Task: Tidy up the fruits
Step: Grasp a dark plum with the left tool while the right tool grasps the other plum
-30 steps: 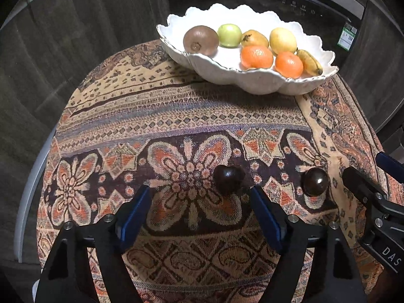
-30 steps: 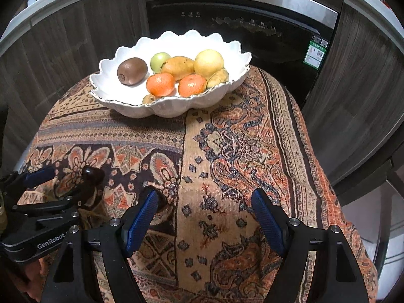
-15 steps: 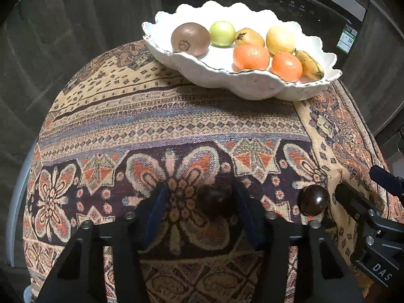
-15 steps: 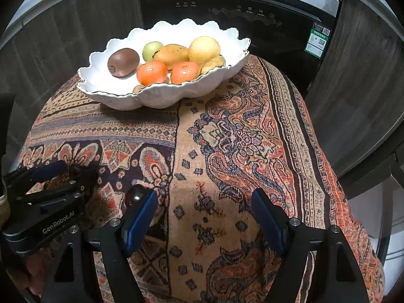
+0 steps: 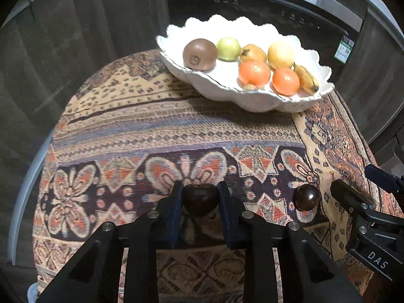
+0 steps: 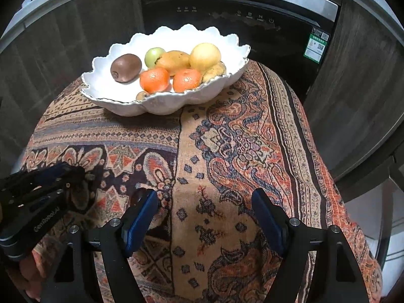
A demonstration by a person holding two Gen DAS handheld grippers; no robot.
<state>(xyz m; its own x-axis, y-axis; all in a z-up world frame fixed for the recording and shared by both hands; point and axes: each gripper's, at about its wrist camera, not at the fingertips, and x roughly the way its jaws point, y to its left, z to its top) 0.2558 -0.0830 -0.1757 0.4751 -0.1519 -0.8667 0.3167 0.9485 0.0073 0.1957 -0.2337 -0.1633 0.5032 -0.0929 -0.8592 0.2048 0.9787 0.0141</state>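
A dark, glossy round fruit (image 5: pixel 200 199) lies on the patterned cloth. My left gripper (image 5: pixel 200 189) is closing on it, and both blue pads (image 5: pixel 176 202) press its sides. A second dark fruit (image 5: pixel 306 197) rests on the cloth to the right, just in front of my right gripper (image 5: pixel 363 184). In the right wrist view my right gripper (image 6: pixel 207 209) stands open over bare cloth with nothing between its fingers. That second fruit (image 6: pixel 136 197) peeks out beside its left finger. The left gripper (image 6: pixel 63 176) shows at the left edge.
A white scalloped bowl (image 5: pixel 252 101) at the back of the table holds a kiwi (image 5: pixel 199 54), a green fruit (image 5: pixel 228 48), two oranges (image 5: pixel 254 73), yellow fruits and a small banana (image 5: pixel 306 79). A dark oven front (image 6: pixel 240 17) and wooden cabinets stand behind the table. The cloth drops off at the table's rounded edges.
My left gripper's jaws have come together from wide open onto the dark fruit. The right gripper stays open in about the same place.
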